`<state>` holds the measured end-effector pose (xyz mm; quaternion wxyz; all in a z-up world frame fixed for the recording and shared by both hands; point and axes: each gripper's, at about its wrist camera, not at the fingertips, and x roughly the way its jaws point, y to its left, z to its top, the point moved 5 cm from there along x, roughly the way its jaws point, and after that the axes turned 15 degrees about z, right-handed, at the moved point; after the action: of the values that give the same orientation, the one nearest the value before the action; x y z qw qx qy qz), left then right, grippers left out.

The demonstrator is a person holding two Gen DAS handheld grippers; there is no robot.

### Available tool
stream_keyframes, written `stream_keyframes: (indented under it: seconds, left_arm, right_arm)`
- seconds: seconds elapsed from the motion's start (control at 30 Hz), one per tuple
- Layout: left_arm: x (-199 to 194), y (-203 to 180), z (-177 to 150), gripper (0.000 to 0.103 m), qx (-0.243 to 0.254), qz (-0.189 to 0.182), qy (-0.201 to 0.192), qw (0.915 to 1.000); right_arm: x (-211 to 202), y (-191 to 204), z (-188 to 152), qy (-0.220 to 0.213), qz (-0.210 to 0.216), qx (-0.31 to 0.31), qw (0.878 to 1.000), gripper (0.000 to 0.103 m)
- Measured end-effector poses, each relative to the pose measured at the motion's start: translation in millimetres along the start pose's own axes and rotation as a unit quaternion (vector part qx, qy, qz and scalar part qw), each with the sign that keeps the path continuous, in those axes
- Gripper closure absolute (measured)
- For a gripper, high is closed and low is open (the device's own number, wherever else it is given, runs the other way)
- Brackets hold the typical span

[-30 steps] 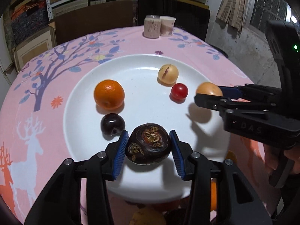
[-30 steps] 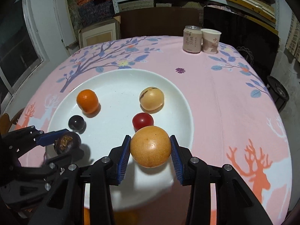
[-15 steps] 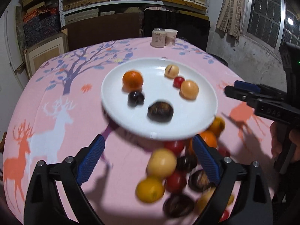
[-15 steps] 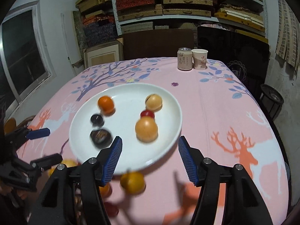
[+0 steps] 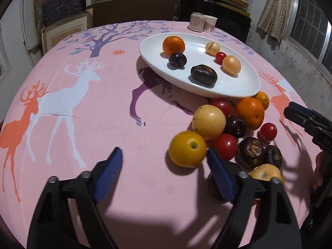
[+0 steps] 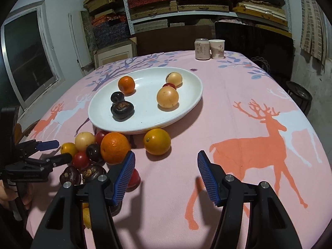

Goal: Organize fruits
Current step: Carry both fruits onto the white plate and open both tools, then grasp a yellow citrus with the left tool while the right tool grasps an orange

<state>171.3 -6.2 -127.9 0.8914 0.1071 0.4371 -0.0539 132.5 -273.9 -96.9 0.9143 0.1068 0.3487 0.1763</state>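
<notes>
A white plate (image 5: 238,91) (image 6: 186,112) holds an orange (image 5: 173,45), a dark plum (image 5: 177,60), a dark brown wrinkled fruit (image 5: 203,75), a pale fruit, a cherry tomato and a tan round fruit (image 6: 167,97). In front of the plate lies a heap of loose fruits (image 5: 234,128) (image 6: 97,147) on the pink cloth. My left gripper (image 5: 164,154) (image 6: 56,150) is over the cloth with its jaws closing. Nothing is between them; a yellow fruit (image 5: 187,149) sits just past its right fingertip. My right gripper (image 6: 166,159) (image 5: 298,114) is open and holds nothing, a yellow-orange fruit (image 6: 157,141) just beyond it.
A drink can (image 6: 201,48) and a paper cup (image 6: 216,48) stand at the table's far edge. Behind the round table are a dark chair and shelves of boxes. A person's hand (image 5: 318,172) holds the right gripper.
Both grippers let go of their fruits on the plate, the brown one and the tan one, and drew back towards me. The heap of loose fruits came into view.
</notes>
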Motion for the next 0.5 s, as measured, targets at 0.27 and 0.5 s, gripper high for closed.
stream_keyframes:
  seconds: [0.27,0.5]
  left_arm:
    - [11,-26,9,0.048,0.057,0.007,-0.003,0.9984]
    - [-3,-6,15,0.067,-0.005,-0.027,-0.041,0.9988]
  right_arm:
    - [6,0,-2,0.015,0.000,-0.001,1.000,0.040]
    - [12,-9,4,0.021,-0.006,0.018,1.000,0.040]
